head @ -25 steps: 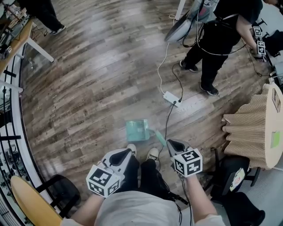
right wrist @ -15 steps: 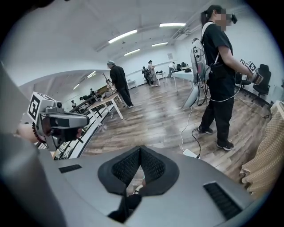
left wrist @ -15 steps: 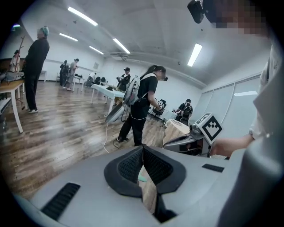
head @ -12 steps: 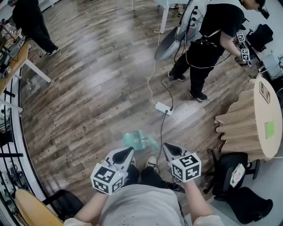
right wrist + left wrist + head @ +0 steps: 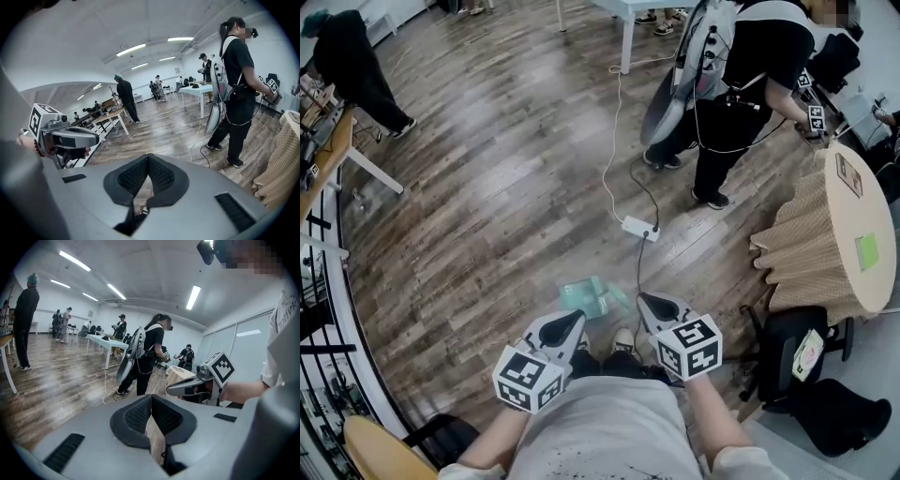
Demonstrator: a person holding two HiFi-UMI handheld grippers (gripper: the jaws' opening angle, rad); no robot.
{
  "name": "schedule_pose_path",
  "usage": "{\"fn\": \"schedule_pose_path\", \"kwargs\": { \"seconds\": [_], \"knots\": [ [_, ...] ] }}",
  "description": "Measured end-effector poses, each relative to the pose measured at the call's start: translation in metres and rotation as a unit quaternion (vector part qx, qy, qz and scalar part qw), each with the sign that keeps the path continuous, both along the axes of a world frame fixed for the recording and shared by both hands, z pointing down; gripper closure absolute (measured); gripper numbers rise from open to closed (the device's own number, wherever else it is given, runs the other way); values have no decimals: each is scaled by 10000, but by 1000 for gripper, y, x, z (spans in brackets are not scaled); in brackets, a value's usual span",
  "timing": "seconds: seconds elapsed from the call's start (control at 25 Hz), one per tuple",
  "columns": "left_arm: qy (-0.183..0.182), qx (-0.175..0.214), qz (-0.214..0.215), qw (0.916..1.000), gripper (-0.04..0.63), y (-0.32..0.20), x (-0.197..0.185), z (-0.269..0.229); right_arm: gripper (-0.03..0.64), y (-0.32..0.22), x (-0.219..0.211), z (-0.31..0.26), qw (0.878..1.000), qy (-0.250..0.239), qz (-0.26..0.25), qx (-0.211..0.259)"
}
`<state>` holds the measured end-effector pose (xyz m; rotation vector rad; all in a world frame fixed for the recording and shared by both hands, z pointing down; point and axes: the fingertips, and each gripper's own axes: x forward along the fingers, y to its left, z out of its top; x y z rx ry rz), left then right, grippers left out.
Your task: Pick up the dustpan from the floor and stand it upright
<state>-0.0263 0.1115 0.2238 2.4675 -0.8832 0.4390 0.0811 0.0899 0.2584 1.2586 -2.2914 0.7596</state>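
Claws pressed together and pinching nothing, my left gripper (image 5: pixel 577 320) and right gripper (image 5: pixel 646 301) hang side by side in front of my body, forearms stretched forward and both noses tilted down toward the wood floor (image 5: pixel 487 187). Each gripper view shows its dark ribbed pads meeting at the tip, with only floorboards showing in the slit below.

A teal dustpan (image 5: pixel 584 296) lies on the floor just ahead of my shoe (image 5: pixel 623 339), between the two claw tips as seen in the head view, its handle angled toward the right gripper. Neither claw touches it, and it is too blurred to tell how it is tilted.

Beyond the dustpan, a white power strip (image 5: pixel 639 228) sits on the boards, its cable (image 5: pixel 609 141) trailing away up the room. A person in black (image 5: pixel 741 84) stands past it to the right, beside a round table (image 5: pixel 853 197) skirted in corrugated brown material. A black chair (image 5: pixel 787 352) and a black bag (image 5: pixel 848 422) crowd my right side.

On my left, a railing (image 5: pixel 323 309) and a wooden chair (image 5: pixel 375 450) close off that edge, with a desk (image 5: pixel 333 141) and a second person (image 5: pixel 352 70) farther back. Open boards spread ahead and to the left of the dustpan.
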Motion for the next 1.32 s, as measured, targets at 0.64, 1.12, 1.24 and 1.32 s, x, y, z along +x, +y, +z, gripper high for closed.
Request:
{"fn": "schedule_pose_path", "kwargs": {
  "seconds": [0.64, 1.12, 1.24, 1.32],
  "knots": [
    [-62, 26, -29, 10000, 571, 9, 3, -3, 594, 2, -20, -7, 9992, 142, -335, 185],
    [-97, -18, -87, 9999, 571, 6, -8, 0, 594, -3, -24, -3, 9992, 122, -334, 177],
    [-80, -43, -123, 9999, 571, 6, -8, 0, 594, -1, -23, -3, 9992, 109, -330, 172],
    [-69, -55, -145, 9999, 571, 6, -7, 0, 594, 0, -23, -2, 9992, 114, -343, 165]
  ]
}}
